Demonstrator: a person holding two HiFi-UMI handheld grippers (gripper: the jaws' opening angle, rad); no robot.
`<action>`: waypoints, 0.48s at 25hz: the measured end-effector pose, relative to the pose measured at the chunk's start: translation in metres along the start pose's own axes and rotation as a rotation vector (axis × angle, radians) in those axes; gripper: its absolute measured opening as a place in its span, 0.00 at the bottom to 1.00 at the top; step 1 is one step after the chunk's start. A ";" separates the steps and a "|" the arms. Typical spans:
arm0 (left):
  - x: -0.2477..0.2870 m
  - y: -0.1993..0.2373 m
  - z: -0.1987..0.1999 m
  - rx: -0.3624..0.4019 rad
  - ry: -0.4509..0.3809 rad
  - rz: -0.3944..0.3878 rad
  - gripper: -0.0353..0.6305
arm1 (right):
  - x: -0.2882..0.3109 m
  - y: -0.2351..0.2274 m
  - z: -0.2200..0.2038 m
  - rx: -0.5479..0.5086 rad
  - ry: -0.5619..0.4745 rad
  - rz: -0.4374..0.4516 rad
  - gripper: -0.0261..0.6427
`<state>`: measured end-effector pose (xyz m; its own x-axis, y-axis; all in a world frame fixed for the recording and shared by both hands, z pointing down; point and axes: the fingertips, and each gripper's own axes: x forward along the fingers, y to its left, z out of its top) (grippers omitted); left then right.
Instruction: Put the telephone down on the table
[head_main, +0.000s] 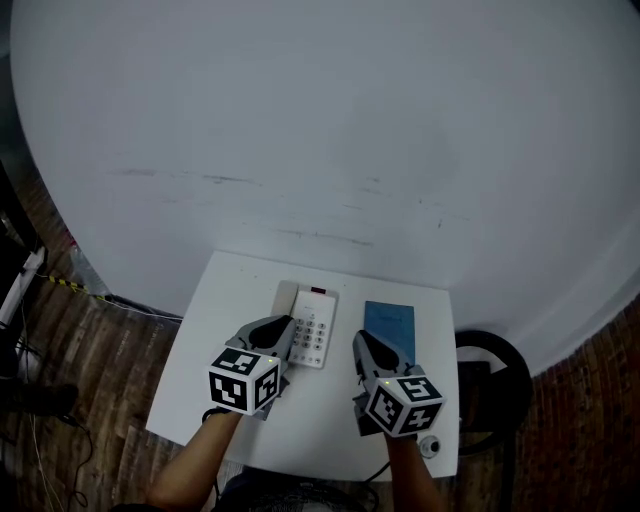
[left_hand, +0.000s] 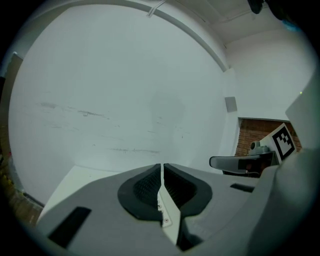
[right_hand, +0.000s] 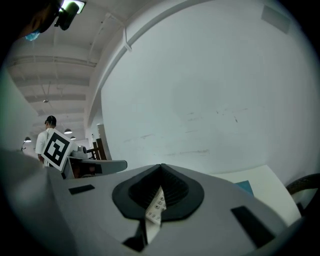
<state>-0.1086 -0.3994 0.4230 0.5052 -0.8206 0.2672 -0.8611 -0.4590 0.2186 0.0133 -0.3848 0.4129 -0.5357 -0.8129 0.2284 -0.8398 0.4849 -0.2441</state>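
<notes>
Lying flat on the white table (head_main: 230, 300), the telephone (head_main: 312, 330) sits between two closed tongs.
Left gripper (head_main: 289, 323) and right gripper (head_main: 358, 339) each press their ribbed black pads together on nothing. The phone is a white slab with gridded keys, print too small to read, and a blue card (head_main: 388, 325) lies beside it.

The left claw (head_main: 283, 328) and right claw (head_main: 358, 341) share one build — grey moulded shells (right_hand: 280, 200) tapering to a point, black ribbed pads (left_hand: 145, 187) in dark hollows, rectangular slots (left_hand: 70, 226) in the sides. Behind each sits a white cube (head_main: 243, 380) printed with black square markers.
</notes>
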 end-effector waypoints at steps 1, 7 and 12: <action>-0.002 -0.003 0.000 0.003 -0.006 0.001 0.09 | -0.003 0.001 0.001 -0.010 -0.005 0.002 0.04; -0.009 -0.011 0.000 0.015 -0.022 0.012 0.06 | -0.012 0.005 0.003 -0.069 -0.015 0.020 0.04; -0.013 -0.015 0.000 0.006 -0.031 -0.005 0.06 | -0.014 0.009 0.001 -0.089 -0.020 0.038 0.04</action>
<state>-0.1016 -0.3818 0.4167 0.5076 -0.8285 0.2365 -0.8589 -0.4649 0.2146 0.0138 -0.3694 0.4062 -0.5665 -0.7990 0.2015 -0.8237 0.5418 -0.1673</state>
